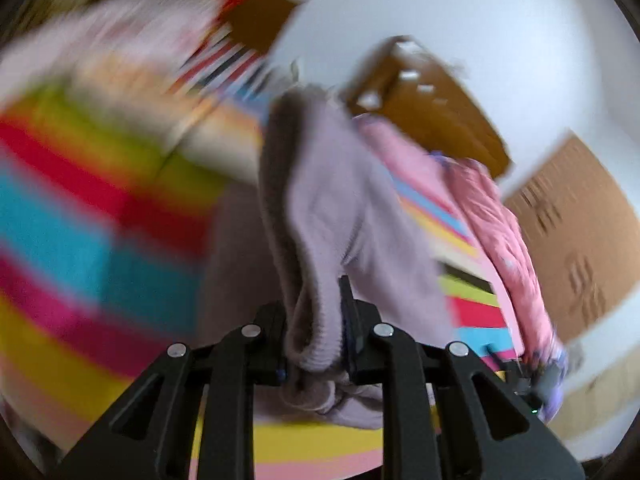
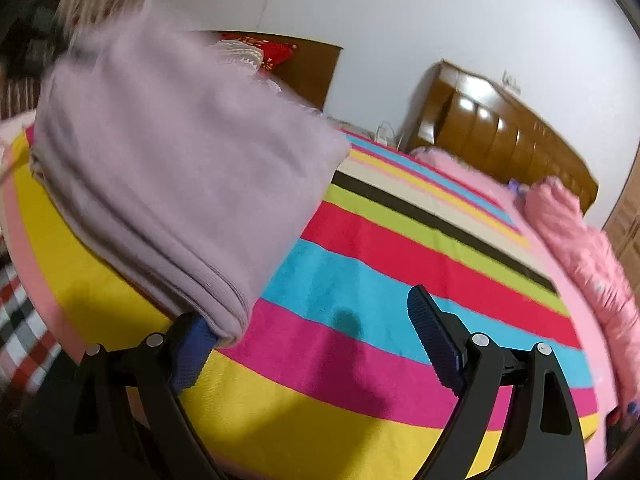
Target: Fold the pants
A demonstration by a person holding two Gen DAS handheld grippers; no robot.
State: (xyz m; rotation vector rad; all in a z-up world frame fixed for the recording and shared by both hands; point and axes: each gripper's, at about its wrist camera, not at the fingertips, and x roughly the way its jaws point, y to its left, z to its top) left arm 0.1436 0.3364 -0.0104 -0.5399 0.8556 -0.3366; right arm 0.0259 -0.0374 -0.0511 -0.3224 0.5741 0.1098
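Your left gripper [image 1: 316, 344] is clamped on the pants [image 1: 320, 216]: its 2 fingers [image 1: 272, 332] are pressed nearly together with a thick bunched fold of the lilac fabric squeezed between them. From that pinch the fabric runs forward and away from the fingers in a long ridge, with a ribbed edge showing at the grip. Left of the fingers the view is heavily blurred, and only bands of colour from the striped bedspread [image 1: 80, 216] can be made out there.

Your right gripper [image 2: 316, 328] has its 2 fingers spread wide apart and grips nothing. The left finger [image 2: 192, 348] sits at the near corner of the pants [image 2: 172, 184]; the stacked fabric edges overlap its pad, but whether they touch cannot be determined. The right finger [image 2: 436, 340] stands well clear of the fabric, over the bedspread [image 2: 400, 320]. In this view the pants form a flat, layered stack extending forward and left of the left finger. The stack's far part is blurred, so whether it all rests on the bed is unclear.

Forward and right of the right finger, a pink quilt [image 2: 592, 248] lies along the bed edge. Beyond it stands a brown wooden headboard [image 2: 500, 128] against a white wall [image 2: 440, 12].
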